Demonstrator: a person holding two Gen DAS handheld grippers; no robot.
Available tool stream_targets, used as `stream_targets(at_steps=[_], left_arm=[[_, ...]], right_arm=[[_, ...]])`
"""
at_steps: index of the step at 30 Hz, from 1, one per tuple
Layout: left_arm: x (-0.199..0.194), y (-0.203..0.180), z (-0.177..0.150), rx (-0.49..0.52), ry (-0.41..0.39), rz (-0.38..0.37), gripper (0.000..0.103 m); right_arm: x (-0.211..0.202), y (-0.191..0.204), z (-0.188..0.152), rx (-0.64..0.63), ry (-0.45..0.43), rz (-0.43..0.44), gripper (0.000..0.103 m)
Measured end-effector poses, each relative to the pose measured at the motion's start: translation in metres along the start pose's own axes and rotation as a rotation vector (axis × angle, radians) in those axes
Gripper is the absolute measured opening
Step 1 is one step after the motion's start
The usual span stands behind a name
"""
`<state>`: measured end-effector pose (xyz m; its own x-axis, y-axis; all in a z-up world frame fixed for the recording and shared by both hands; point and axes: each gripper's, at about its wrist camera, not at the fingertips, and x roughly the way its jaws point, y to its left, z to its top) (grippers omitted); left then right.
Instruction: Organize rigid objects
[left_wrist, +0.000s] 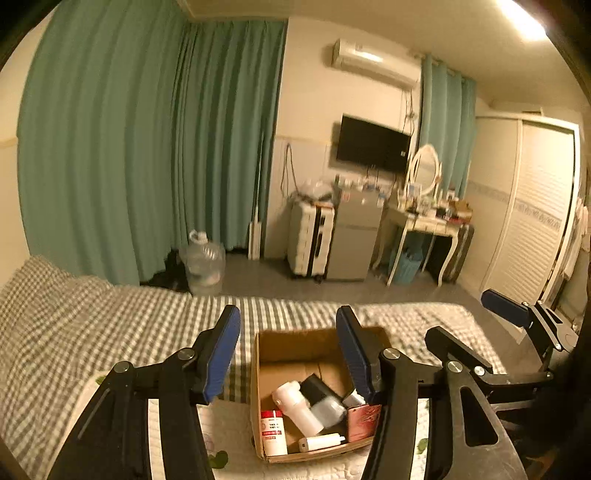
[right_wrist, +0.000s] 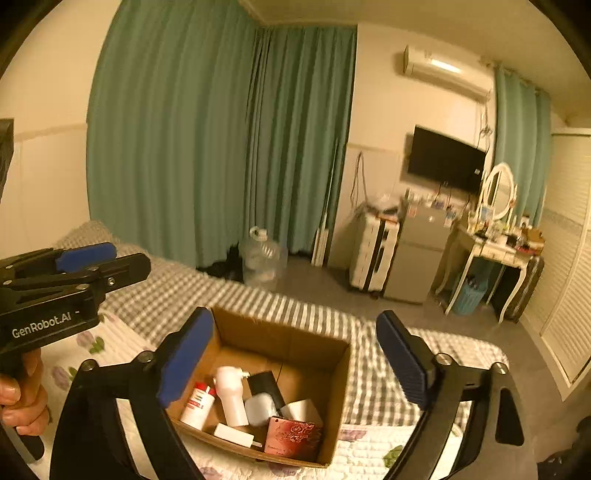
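Observation:
An open cardboard box (left_wrist: 266, 354) (right_wrist: 332, 406) sits on the bed. It holds a white bottle with a red label (left_wrist: 272, 430) (right_wrist: 197, 404), a white spray bottle (left_wrist: 295, 404) (right_wrist: 231, 393), a black-capped grey bottle (left_wrist: 321, 397) (right_wrist: 262, 398), a white tube (left_wrist: 321, 441) (right_wrist: 234, 434) and a red patterned case (left_wrist: 364, 421) (right_wrist: 293, 435). My left gripper (left_wrist: 290, 350) is open and empty above the box. My right gripper (right_wrist: 295, 354) is open and empty above the box; it also shows in the left wrist view (left_wrist: 476, 321).
The bed has a grey checked sheet (left_wrist: 92, 325) and a floral quilt (right_wrist: 110, 343). Beyond it stand a large water jug (left_wrist: 205, 262), a white suitcase (left_wrist: 310, 240), a small fridge (left_wrist: 354, 236) and a dressing table (left_wrist: 424, 221). Green curtains (left_wrist: 147, 147) hang behind.

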<state>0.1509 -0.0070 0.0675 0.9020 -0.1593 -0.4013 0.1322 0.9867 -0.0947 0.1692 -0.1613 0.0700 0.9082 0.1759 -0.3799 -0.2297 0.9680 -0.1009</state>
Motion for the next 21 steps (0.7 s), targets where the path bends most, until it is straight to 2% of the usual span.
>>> stream_targets(at_steps=[7, 12, 17, 21], left_arm=[[-0.065, -0.006, 0.007, 0.033, -0.114, 0.018, 0.062], [-0.100, -0.011, -0.003, 0.077, -0.183, 0.029, 0.064], [-0.118, -0.011, -0.020, 0.073, -0.216, 0.012, 0.065], [-0.118, -0.009, -0.037, 0.059, -0.194, -0.012, 0.065]], right_arm=[[-0.069, 0.008, 0.022, 0.001, -0.093, -0.015, 0.103], [-0.109, 0.014, 0.017, 0.024, -0.154, -0.008, 0.103], [-0.130, 0.022, 0.002, 0.034, -0.157, -0.020, 0.103], [-0.138, 0.027, -0.017, 0.039, -0.146, -0.020, 0.103]])
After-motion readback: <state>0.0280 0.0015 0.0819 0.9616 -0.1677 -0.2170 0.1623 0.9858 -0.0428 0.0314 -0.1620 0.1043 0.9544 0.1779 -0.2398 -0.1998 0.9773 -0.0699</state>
